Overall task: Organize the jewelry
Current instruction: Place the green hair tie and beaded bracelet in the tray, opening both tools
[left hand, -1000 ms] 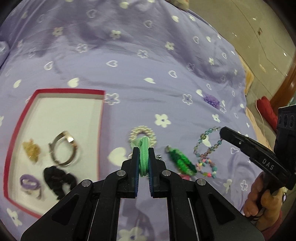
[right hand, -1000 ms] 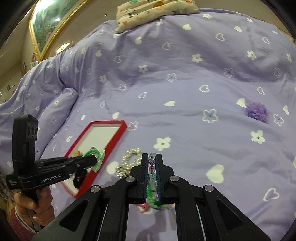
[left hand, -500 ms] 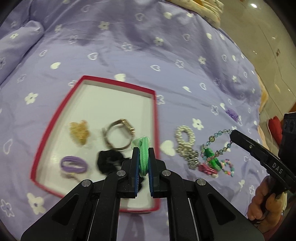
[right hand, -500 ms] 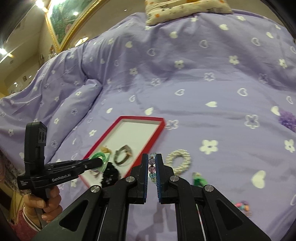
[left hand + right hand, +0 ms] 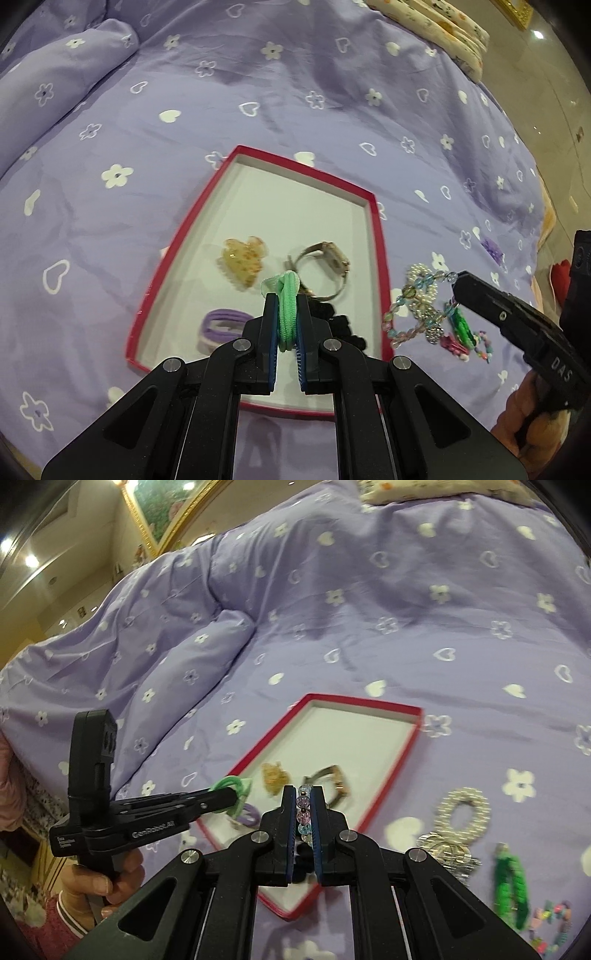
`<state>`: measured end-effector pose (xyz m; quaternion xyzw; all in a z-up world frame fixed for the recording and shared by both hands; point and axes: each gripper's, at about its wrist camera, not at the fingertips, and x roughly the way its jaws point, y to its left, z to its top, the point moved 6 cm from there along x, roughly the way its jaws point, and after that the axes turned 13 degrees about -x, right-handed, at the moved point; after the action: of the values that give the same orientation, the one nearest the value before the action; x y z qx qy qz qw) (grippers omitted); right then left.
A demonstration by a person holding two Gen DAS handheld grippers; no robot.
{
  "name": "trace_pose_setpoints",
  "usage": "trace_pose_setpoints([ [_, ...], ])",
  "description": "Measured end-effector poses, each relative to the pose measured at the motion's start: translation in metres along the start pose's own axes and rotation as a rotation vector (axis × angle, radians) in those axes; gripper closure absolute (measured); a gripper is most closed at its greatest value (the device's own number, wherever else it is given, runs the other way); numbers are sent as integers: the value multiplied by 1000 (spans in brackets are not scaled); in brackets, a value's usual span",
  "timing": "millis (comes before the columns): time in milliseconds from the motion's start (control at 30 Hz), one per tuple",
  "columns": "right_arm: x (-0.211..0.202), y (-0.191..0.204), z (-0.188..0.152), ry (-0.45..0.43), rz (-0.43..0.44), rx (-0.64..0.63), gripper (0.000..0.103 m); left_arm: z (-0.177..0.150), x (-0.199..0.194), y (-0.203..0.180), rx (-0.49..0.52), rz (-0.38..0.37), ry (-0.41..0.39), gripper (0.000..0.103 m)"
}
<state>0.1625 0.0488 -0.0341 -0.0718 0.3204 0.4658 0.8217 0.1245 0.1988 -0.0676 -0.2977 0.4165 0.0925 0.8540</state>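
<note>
My left gripper [image 5: 287,295] is shut on a green hair tie [image 5: 287,310] and holds it above the red-rimmed white tray [image 5: 373,221]. In the tray lie an amber claw clip [image 5: 242,264], a watch [image 5: 325,264], a purple hair tie [image 5: 221,326] and a black scrunchie [image 5: 340,325]. My right gripper [image 5: 304,790] is shut on a glass bead bracelet [image 5: 303,812], which hangs beside the tray's right rim in the left wrist view [image 5: 410,306]. A pearl bracelet [image 5: 463,812], a green braided piece [image 5: 511,882] and a small coloured bead bracelet [image 5: 550,926] lie on the bed.
A purple bedspread [image 5: 258,92] with white hearts and flowers covers the bed. A folded purple pillow [image 5: 177,657] lies at the left. A small purple pom [image 5: 493,249] lies at the right near the bed edge. A patterned cushion [image 5: 443,29] sits at the far end.
Both grippers have moved left toward the tray. The left one with the green hair tie now hangs over the tray; the right one has lifted the bead bracelet toward the tray's right rim.
</note>
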Motion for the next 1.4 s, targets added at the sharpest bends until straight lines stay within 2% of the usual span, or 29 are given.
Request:
trace_pose_setpoints([
  [267,33,25,1,27,70,-5,96,7,12,17,-36,-15,30,96],
  [533,66,2,-31,133,25,32,96,6,38,39,-62,38,67,96],
  [900,77,-4,-44,193,9,10,96,6,50,48,-59,79,75,95],
  [1000,79,-5,-46,205,9,12,95,6,52,48,-51,89,76,91],
  [1067,81,-6,-47,214,7,14,91,6,52,49,-49,94,77,88],
  [1333,81,-11,-50,223,-4,19,90,5,51,50,-44,108,78,80],
  [1400,81,-11,-50,226,-8,17,89,5,49,49,-42,111,73,75],
])
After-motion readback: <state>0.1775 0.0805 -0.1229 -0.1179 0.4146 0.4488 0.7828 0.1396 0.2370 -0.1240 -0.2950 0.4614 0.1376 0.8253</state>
